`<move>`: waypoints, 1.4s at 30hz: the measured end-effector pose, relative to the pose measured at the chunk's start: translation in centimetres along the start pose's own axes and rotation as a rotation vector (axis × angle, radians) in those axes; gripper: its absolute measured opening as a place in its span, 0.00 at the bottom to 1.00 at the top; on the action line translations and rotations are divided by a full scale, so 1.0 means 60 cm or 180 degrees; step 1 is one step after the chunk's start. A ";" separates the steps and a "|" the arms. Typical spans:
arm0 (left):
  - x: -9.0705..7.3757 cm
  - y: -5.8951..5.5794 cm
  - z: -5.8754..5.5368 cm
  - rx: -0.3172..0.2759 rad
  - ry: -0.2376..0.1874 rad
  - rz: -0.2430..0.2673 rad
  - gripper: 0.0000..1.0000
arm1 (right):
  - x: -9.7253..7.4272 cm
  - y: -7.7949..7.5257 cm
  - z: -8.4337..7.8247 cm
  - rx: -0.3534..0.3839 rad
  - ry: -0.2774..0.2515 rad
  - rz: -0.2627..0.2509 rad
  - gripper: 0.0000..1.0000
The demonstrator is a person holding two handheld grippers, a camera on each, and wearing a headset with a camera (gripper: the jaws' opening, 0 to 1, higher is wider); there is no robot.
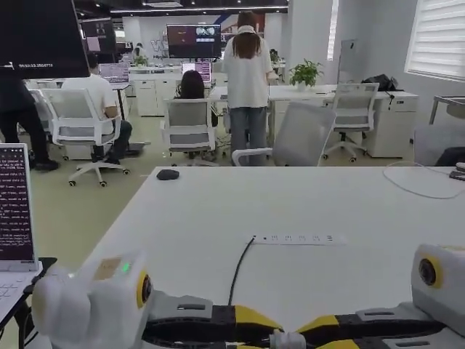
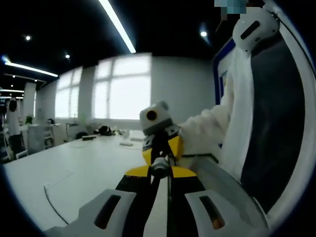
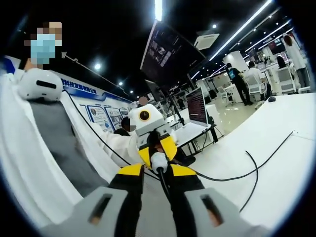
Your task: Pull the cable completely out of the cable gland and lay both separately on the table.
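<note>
so far nothing is apart: the cable gland [image 1: 288, 339] hangs in the air between the two gripper noses, low over the near edge of the table [image 1: 218, 211], and neither piece lies on the top yet. the left gripper [image 1: 275, 336] has its jaws drawn together on the pale body of the gland, which sits right at its yellow tips in the left gripper view. the right gripper [image 1: 306, 336] meets it head-on. in the right gripper view a thin dark cable [image 3: 165, 190] runs back from the gland between its own jaws, which look pinched on it (the contact itself is too small to be sure of). how much cable sits inside the gland cannot be told. by my reading the whole pull is left to do, then two separate put-downs, clear of the power strip [image 1: 294, 238] and its black cord [image 1: 240, 270].
</note>
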State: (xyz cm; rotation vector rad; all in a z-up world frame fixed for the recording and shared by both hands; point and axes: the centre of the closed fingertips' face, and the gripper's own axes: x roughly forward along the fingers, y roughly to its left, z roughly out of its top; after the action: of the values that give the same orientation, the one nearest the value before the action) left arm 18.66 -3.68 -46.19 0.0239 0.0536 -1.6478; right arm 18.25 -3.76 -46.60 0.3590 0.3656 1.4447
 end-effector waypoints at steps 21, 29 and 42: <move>-0.009 0.008 -0.001 -0.0428 -0.0107 0.0018 0.14 | 0.010 0.000 0.003 -0.0721 0.0299 -0.0171 0.09; -0.013 0.016 -0.011 -0.0865 -0.0176 0.0037 0.14 | 0.019 0.000 -0.004 -0.1701 0.0396 -0.0258 0.10; -0.011 0.018 -0.020 -0.0998 -0.0149 0.0059 0.14 | 0.017 -0.012 -0.009 -0.1797 0.0432 -0.0332 0.11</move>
State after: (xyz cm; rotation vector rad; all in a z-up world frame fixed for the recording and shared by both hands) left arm 19.78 -3.05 -47.39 -0.2522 0.2743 -1.6050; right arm 18.72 -2.78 -47.44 -0.2119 0.0716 1.4066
